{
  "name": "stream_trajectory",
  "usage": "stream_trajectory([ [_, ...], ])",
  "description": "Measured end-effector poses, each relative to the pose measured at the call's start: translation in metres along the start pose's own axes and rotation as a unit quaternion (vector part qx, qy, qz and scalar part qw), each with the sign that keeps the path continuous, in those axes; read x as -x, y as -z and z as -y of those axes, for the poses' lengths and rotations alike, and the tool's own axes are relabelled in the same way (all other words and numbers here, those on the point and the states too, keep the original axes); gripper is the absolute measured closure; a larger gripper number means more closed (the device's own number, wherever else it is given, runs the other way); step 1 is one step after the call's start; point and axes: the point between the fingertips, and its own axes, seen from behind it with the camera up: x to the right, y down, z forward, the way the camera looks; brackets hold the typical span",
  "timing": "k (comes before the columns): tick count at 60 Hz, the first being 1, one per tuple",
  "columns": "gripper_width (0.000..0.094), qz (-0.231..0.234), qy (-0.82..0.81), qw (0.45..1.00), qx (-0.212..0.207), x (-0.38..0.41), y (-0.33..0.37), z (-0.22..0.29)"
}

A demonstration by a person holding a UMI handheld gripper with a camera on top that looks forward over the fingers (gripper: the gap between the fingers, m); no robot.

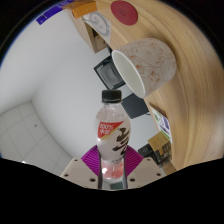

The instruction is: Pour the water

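My gripper [112,166] is shut on a clear plastic bottle [111,135] with a red and white label and a dark cap. Both magenta pads [93,159] press on its lower body. The whole view is rolled, so the bottle is held tilted relative to the table. Its cap end is close below the rim of a white cup [135,68], which shows its open mouth just beyond the bottle. A little pinkish liquid shows in the bottle's bottom end between the fingers.
The cup stands on a round wooden table [185,85]. A cardboard box [92,30] and a red round lid [122,12] lie farther off. A dark box [106,71] is beside the cup. Small packets [160,138] lie near the fingers. Tiled floor [25,130] shows at one side.
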Motion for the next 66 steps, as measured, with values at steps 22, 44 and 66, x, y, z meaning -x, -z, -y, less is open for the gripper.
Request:
stream_trajectory([
  [22,0.0657,-0.080,0.552,0.830,0.012,0.096,0.004,-0.002],
  [44,0.0658,-0.211,0.822,0.521,-0.089,0.124,0.060,0.175],
  [66,0.0659,-0.297,0.821,0.481,-0.079,0.032,0.086,0.279],
])
